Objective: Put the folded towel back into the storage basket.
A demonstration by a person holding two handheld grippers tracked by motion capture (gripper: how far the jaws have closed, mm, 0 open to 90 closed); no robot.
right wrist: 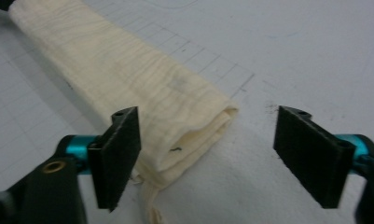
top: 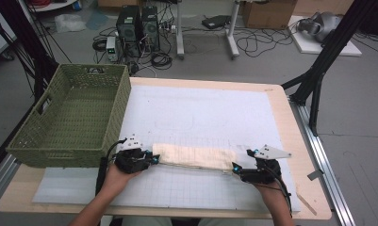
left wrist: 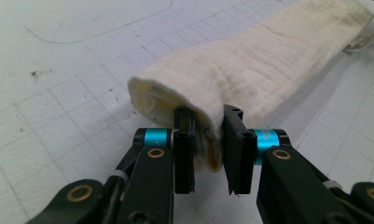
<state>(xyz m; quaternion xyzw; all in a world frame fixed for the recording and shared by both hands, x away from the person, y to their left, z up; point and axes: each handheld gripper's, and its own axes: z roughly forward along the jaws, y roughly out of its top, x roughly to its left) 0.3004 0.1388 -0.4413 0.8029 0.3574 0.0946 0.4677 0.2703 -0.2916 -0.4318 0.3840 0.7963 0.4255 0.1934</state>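
Note:
A folded cream cloth (top: 193, 157) lies as a long strip on the white grid mat (top: 201, 113), near the table's front edge. At the strip's left end my left gripper (top: 154, 159) is shut on it. In the left gripper view the black pads (left wrist: 184, 144) pinch the rolled edge of the cloth (left wrist: 268, 60). My right gripper (top: 234, 167) is at the strip's right end. Its jaws (right wrist: 215, 156) stand open in the right gripper view. The cloth's folded end (right wrist: 128, 79) lies between them beside the left pad (right wrist: 119, 156), with a wide gap to the other pad.
An empty green woven basket (top: 54, 155) stands at the table's left side, close behind my left gripper. Black frame posts rise at the right and left. Computers and cables sit on the floor beyond the table.

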